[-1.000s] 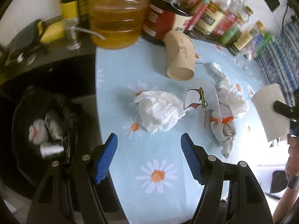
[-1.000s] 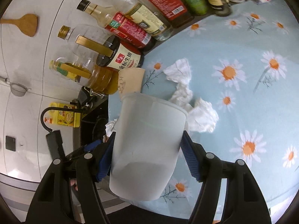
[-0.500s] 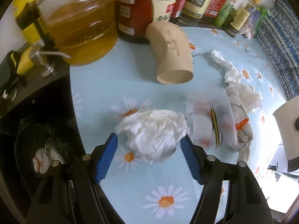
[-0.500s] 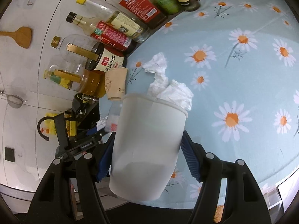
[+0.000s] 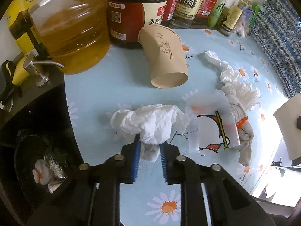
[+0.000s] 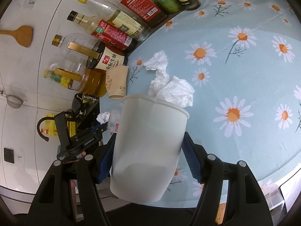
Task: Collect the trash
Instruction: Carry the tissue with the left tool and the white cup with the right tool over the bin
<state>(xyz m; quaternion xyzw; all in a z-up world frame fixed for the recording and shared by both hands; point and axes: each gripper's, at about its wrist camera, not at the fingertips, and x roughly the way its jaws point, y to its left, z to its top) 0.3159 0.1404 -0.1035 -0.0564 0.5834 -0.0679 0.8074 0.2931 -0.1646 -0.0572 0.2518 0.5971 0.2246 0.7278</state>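
My left gripper (image 5: 149,151) is shut on a crumpled white tissue (image 5: 150,121) at the near left edge of the daisy tablecloth (image 5: 112,86). A brown paper cup (image 5: 164,56) lies on its side behind it. A clear printed wrapper (image 5: 212,124), a grey sock with an orange band (image 5: 242,130) and more crumpled tissue (image 5: 231,75) lie to the right. My right gripper (image 6: 148,148) is shut on a white paper cup (image 6: 148,148), held above the table's near edge; this cup also shows in the left wrist view (image 5: 289,128).
A black trash bin (image 5: 35,160) with trash inside stands below the table's left edge. An oil jug (image 5: 71,33), a soy sauce jar (image 5: 131,17) and several bottles (image 6: 120,32) line the back. A soap pump (image 5: 39,69) stands at left.
My left gripper moved forward over the table and closed on the crumpled tissue; it was open before. My right gripper still holds the white cup and has shifted slightly.
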